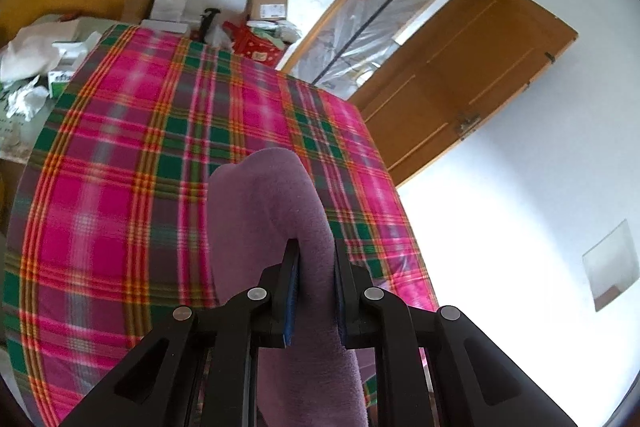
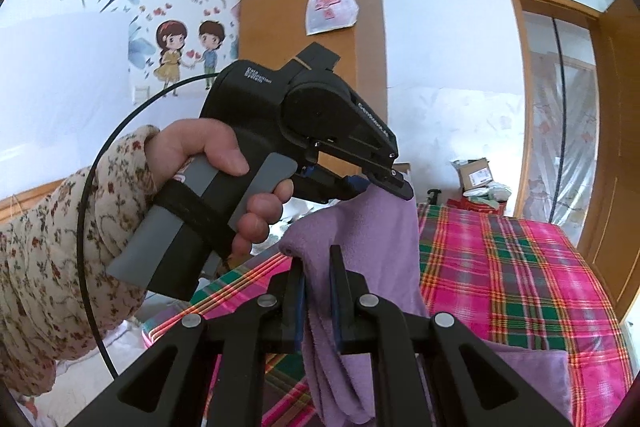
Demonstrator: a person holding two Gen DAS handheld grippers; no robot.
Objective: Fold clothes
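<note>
Left hand-held gripper [image 1: 314, 287]: jaws nearly closed, blue pads clamped on a fold of the purple fleece garment [image 1: 264, 219]. Cloth bulges up ahead of the fingers in a rounded hump, then hangs down between the black linkage arms. Soft, napped, thick fabric, no hard edges.

Right hand-held gripper [image 2: 318, 291]: also nearly closed, pinching another bunch of the same purple fleece garment [image 2: 360, 227]. In the right wrist view the left hand-held gripper [image 2: 394, 187] sits above and just beyond, with the fleece stretched between the two, both grips lifted clear of the bed. A lower part of the garment lies on the bedsheet at bottom right.

Person's left hand [image 2: 224, 187] wraps the grey-and-black pistol handle; floral sleeve [image 2: 60, 247] behind, thin black cable [image 2: 90, 187] looping round the wrist.

Bed [image 1: 120, 167] under it all: pink/green/orange plaid sheet, flat, mostly bare, so lots of free surface ahead & to the left in the left wrist view. Right bed edge drops off to a bright, washed-out floor strip near the wooden door [image 1: 472, 79], which stands open.

Far end is crowded: cardboard boxes [image 1: 268, 7], red bag [image 1: 256, 45], crumpled papers and plastic [image 1: 36, 67] along the left side. Tall wood wardrobe [image 2: 320, 39] w/ a white plastic bag [image 2: 330, 5] hung on it; cartoon wall stickers [image 2: 188, 47] beside.
</note>
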